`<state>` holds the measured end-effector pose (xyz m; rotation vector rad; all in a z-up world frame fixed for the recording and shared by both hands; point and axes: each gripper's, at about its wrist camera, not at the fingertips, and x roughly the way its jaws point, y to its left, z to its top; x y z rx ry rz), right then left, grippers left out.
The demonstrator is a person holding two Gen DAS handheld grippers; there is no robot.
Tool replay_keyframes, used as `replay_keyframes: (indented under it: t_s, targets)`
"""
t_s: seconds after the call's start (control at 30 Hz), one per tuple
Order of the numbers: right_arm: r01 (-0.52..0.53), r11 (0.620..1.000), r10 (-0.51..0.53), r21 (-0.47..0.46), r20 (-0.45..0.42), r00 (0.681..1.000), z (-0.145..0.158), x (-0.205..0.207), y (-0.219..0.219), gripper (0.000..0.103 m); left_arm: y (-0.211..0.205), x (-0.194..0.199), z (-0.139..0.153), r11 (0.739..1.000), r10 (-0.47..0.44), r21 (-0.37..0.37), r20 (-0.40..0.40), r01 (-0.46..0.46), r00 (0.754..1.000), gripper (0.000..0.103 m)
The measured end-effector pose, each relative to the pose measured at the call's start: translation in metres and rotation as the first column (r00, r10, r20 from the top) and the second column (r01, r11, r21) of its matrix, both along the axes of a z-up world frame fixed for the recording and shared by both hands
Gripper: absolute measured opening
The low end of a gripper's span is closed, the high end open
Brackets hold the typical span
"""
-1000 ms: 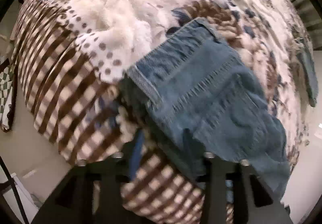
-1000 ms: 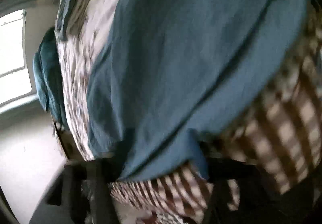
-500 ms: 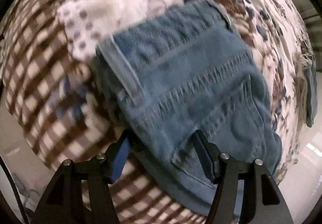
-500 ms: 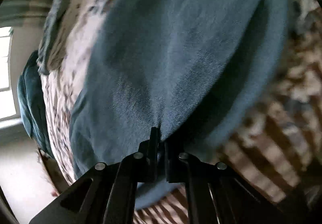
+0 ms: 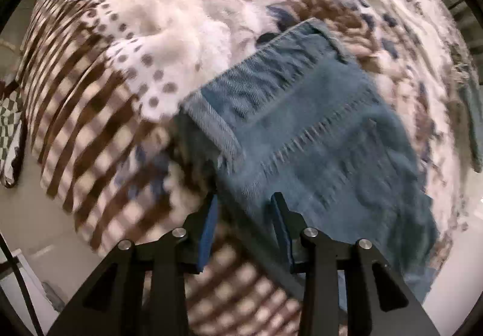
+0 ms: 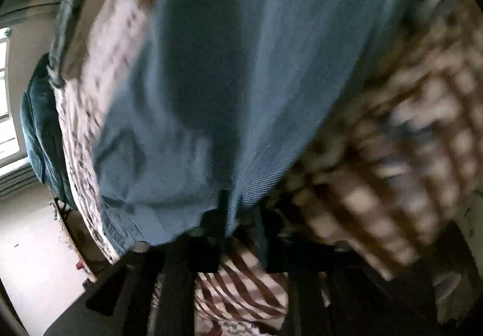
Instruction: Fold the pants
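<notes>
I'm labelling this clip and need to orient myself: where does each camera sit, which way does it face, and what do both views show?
Left wrist: sits on the left gripper, facing steeply down at the jeans waistband on the patterned blanket; only its two black fingers show, straddling denim.
Right wrist: sits on the right gripper, angled down along the jeans toward a window; its blurred dark fingers show, with denim between them.
Shared: the same jeans and blanket.

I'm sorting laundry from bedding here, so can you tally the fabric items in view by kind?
Blue denim pants: 1
Patterned brown-and-white blanket: 1
Dark teal fabric at the bed's far edge: 1
Checkered cloth at the side: 1
Total: 4
</notes>
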<state>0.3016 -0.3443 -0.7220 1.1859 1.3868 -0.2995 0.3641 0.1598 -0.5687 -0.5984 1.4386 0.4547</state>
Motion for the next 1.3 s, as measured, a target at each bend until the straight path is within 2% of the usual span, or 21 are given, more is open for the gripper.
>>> replay_keyframes:
  t_s: [0.03, 0.1, 0.17, 0.2, 0.33, 0.43, 0.5, 0.53, 0.57, 0.7, 0.8, 0.87, 0.93, 1.0, 1.03, 1.07, 1.13, 1.2, 1.23, 1.27, 1.3]
  targets:
    - [0.022, 0.999, -0.021, -0.044, 0.025, 0.999, 0.017, -0.007, -0.017, 0.036, -0.009, -0.003, 0.010, 1.000, -0.022, 0.008, 0.010, 0.022, 1.000, 0.035]
    - [0.075, 0.990, -0.070, -0.121, 0.052, 0.996, 0.039, -0.002, -0.041, 0.037, -0.034, -0.004, 0.028, 0.995, -0.092, 0.053, 0.031, 0.090, 0.995, 0.044]
    - [0.170, 0.961, -0.156, -0.216, 0.080, 0.985, 0.057, -0.010, -0.095, 0.037, -0.073, 0.006, 0.039, 0.973, -0.199, 0.132, 0.057, 0.191, 0.978, 0.058]
    - [0.202, 0.947, -0.188, -0.251, 0.079, 0.979, 0.059, -0.012, -0.117, 0.037, -0.092, 0.013, 0.039, 0.959, -0.246, 0.161, 0.063, 0.234, 0.967, 0.059]
    - [0.313, 0.888, -0.316, -0.337, 0.048, 0.948, 0.044, -0.015, -0.209, 0.037, -0.148, 0.026, 0.026, 0.929, -0.349, 0.162, 0.084, 0.333, 0.933, 0.059]
    - [0.330, 0.898, -0.347, -0.292, -0.007, 0.938, 0.009, -0.008, -0.260, 0.037, -0.185, 0.034, 0.011, 0.913, -0.394, 0.142, 0.077, 0.382, 0.916, 0.059]
    - [0.353, 0.903, -0.370, -0.244, -0.024, 0.929, -0.012, -0.002, -0.270, 0.033, -0.204, 0.040, 0.005, 0.905, -0.415, 0.131, 0.072, 0.404, 0.907, 0.059]
    - [0.378, 0.896, -0.391, -0.232, -0.011, 0.920, -0.017, -0.003, -0.273, 0.011, -0.215, 0.045, 0.002, 0.899, -0.428, 0.131, 0.065, 0.417, 0.901, 0.059]
    - [0.393, 0.887, -0.401, -0.242, 0.017, 0.916, -0.015, -0.002, -0.272, 0.008, -0.225, 0.047, 0.000, 0.892, -0.442, 0.136, 0.058, 0.431, 0.895, 0.059]
    - [0.387, 0.851, -0.361, -0.355, 0.139, 0.922, 0.030, -0.010, -0.266, 0.005, -0.244, 0.052, -0.008, 0.876, -0.467, 0.151, 0.035, 0.458, 0.883, 0.059]
    - [0.418, 0.818, -0.386, -0.394, 0.161, 0.908, 0.054, -0.032, -0.268, 0.005, -0.249, 0.054, -0.010, 0.868, -0.477, 0.166, 0.020, 0.467, 0.879, 0.059]
    - [0.367, 0.836, -0.366, -0.409, 0.085, 0.927, 0.045, -0.041, -0.268, 0.006, -0.250, 0.056, -0.014, 0.870, -0.472, 0.169, 0.011, 0.463, 0.882, 0.059]
    - [0.300, 0.898, -0.326, -0.321, -0.027, 0.945, 0.013, -0.041, -0.271, 0.008, -0.251, 0.059, -0.020, 0.873, -0.463, 0.168, -0.004, 0.457, 0.886, 0.059]
    - [0.293, 0.918, -0.328, -0.268, -0.097, 0.940, 0.000, -0.045, -0.274, 0.029, -0.250, 0.058, -0.020, 0.875, -0.461, 0.165, -0.009, 0.456, 0.888, 0.059]
    - [0.302, 0.916, -0.341, -0.265, -0.117, 0.933, 0.002, -0.050, -0.276, 0.043, -0.250, 0.059, -0.019, 0.873, -0.462, 0.172, -0.009, 0.456, 0.887, 0.059]
    - [0.305, 0.913, -0.346, -0.270, -0.119, 0.931, 0.006, -0.050, -0.274, 0.050, -0.249, 0.059, -0.016, 0.873, -0.462, 0.174, -0.008, 0.456, 0.887, 0.059]
    - [0.259, 0.919, -0.306, -0.298, -0.124, 0.944, 0.029, -0.044, -0.264, 0.050, -0.245, 0.058, -0.005, 0.880, -0.451, 0.171, 0.011, 0.442, 0.893, 0.059]
    - [0.063, 0.936, -0.107, -0.347, -0.110, 0.988, 0.063, -0.013, -0.229, 0.057, -0.238, 0.058, 0.009, 0.888, -0.436, 0.181, 0.038, 0.423, 0.899, 0.059]
    - [-0.010, 0.940, -0.024, -0.342, -0.096, 0.995, 0.070, 0.000, -0.214, 0.063, -0.233, 0.059, 0.017, 0.892, -0.432, 0.174, 0.058, 0.417, 0.900, 0.059]
    - [-0.140, 0.937, 0.129, -0.321, -0.055, 0.990, 0.080, 0.027, -0.185, 0.067, -0.229, 0.061, 0.021, 0.896, -0.428, 0.158, 0.069, 0.414, 0.901, 0.061]
    - [-0.253, 0.919, 0.260, -0.303, -0.021, 0.965, 0.087, 0.052, -0.158, 0.069, -0.224, 0.063, 0.022, 0.900, -0.424, 0.141, 0.069, 0.412, 0.903, 0.064]
